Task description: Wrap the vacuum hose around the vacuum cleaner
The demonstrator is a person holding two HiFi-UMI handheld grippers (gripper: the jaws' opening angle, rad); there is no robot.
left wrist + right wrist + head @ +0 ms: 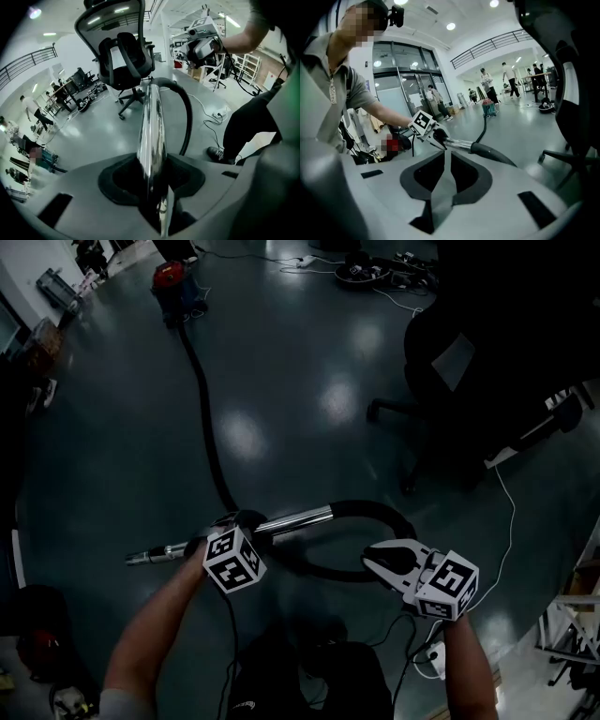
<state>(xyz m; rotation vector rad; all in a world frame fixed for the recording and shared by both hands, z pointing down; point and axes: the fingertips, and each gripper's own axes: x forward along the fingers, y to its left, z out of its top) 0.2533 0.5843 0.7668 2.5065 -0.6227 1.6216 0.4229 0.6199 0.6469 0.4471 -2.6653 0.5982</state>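
— What does the left claw (pixel 244 524) have?

— It is clenched on the chrome tube (pixel 151 126) of the vacuum's wand. The tube runs straight out between its jaws, and past the tips it turns into a black bend (pixel 186 108) that arcs over toward the other claw.

— And the right claw (pixel 446 157)?

— Its jaws are pressed together with nothing between them. In the head view its tips sit just beside the lower run of that black loop. Whether they touch it cannot be told.

— Where does the hose go from there?

— The hose (pixel 208 423) leaves from just beyond the left claw and stretches away across the grey floor (pixel 281 381). It runs well ahead of both claws to the red-topped vacuum cleaner (pixel 170 285) — far off, and the hose is not yet wrapped round it.

— Anything else near the claws?

— A white cable (pixel 511 521) trails on the floor on the right claw's outer side. Farther ahead of that claw stands a black office chair (pixel 469 352) — well apart from the hose.
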